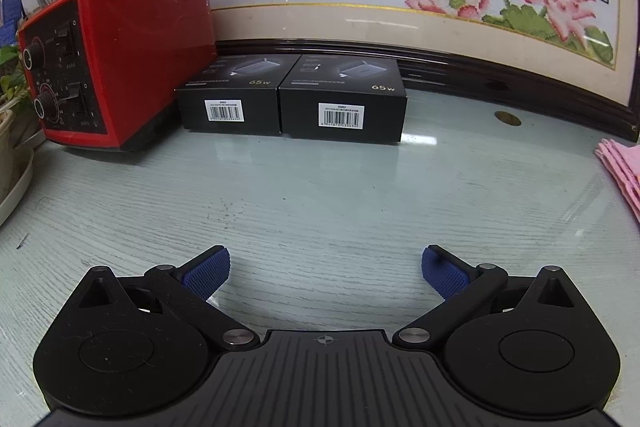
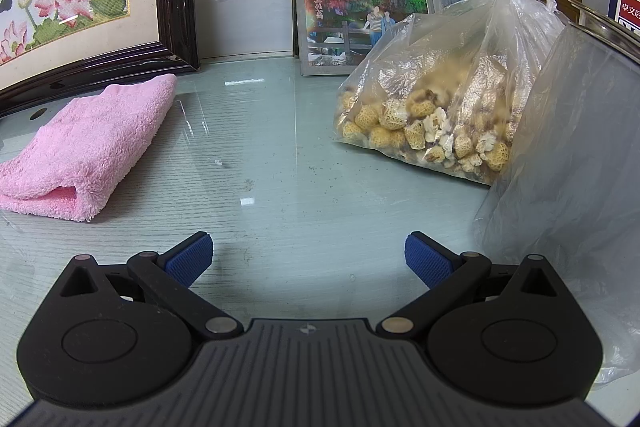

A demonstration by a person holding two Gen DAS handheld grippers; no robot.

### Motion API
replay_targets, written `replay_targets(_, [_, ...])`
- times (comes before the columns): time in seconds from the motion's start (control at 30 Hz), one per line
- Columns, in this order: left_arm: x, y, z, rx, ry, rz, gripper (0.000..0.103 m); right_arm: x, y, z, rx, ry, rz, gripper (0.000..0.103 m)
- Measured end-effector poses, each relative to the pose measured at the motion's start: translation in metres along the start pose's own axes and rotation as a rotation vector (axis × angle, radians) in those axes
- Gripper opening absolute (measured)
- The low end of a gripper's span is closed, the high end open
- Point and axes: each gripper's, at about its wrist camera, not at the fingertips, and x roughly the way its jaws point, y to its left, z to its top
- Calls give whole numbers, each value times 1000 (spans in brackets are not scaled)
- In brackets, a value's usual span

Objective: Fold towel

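Right wrist view, your right tool (image 2: 309,259) spread wide and empty, folded pink towel (image 2: 86,147) on worktop (image 2: 280,167), your left tool (image 1: 325,273) likewise agape.

Black left gripper (image 1: 325,269) and right gripper (image 2: 309,257), blue ribbed pads (image 1: 206,269), silver pivot screws, ridged grey housing

L gripper (image 1: 325,269) & R gripper (image 2: 308,255): jaws spread wide, both empty.
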Motion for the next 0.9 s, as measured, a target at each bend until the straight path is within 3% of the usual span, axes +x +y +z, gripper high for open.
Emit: replay_targets(0.9, [-1,-2,-1,17,2,-10,103,0,0,0,0,0,0,103])
